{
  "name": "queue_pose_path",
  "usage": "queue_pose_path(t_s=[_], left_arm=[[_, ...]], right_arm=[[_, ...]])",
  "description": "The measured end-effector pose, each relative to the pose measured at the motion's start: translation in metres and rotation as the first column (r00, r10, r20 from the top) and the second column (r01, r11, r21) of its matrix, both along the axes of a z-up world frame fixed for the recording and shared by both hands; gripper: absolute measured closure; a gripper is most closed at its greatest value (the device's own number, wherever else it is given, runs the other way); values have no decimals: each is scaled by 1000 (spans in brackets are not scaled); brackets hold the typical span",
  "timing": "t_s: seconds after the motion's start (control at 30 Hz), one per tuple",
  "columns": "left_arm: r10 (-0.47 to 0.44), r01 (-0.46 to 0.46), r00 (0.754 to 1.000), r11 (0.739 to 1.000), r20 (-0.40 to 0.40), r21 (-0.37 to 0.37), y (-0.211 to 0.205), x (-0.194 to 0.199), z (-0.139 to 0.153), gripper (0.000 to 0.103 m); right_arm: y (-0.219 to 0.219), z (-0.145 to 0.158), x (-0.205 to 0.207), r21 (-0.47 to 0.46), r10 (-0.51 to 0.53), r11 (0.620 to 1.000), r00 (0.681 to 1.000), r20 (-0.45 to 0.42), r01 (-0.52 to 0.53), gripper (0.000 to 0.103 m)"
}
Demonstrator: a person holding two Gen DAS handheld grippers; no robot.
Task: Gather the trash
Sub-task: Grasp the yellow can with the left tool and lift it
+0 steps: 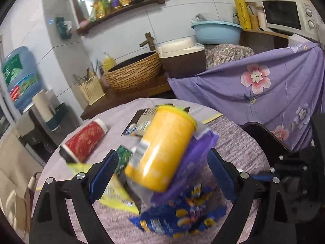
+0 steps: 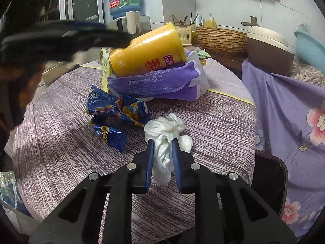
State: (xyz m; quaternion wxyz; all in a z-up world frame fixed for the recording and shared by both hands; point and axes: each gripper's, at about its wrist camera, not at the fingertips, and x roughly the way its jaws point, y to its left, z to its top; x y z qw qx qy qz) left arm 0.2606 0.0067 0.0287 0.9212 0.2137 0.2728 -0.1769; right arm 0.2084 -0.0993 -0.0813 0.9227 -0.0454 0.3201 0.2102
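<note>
A yellow chip canister (image 1: 162, 148) lies tilted on a purple tissue wrapper (image 1: 189, 168) on the round table; both also show in the right wrist view, canister (image 2: 148, 50), wrapper (image 2: 158, 83). My left gripper (image 1: 162, 166) is open, its fingers either side of the canister and apart from it. Blue snack bags (image 1: 182, 217) (image 2: 117, 109) lie in front. My right gripper (image 2: 162, 144) is shut on a crumpled white tissue (image 2: 164, 132) just above the tablecloth.
A red canister (image 1: 85, 140) lies at the table's left. Yellow and green wrappers (image 1: 119, 195) lie beside the left finger. A black bin (image 2: 270, 183) stands at the table's right edge. A counter with a woven basin (image 1: 134, 73) and a purple-draped surface (image 1: 254, 85) stand behind.
</note>
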Motion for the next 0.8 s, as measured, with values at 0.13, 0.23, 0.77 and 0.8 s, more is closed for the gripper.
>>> queue_pose_path(t_s=[0.13,0.23,0.77,0.8], left_arm=[[-31,36,998,995,-54,91,-17,23,-7,15],[-30,40,995,994,-95,105,-21,39,-13,15],[-1,11,999,978,-47,208,-29,44,-22,36],[8,-2,999,985,-32,175,-24,40,-17,36]], right_arm=[[-1,-1,-2,13,-2,1000,1000,-2,2,84],[-2,-2,-3,21,-1,1000,1000,-5,1,84],[-4,1,-15,18,18,1000,999,27,-19,84],[-5,3,-16,23,17,1000,999,30,-18,84]])
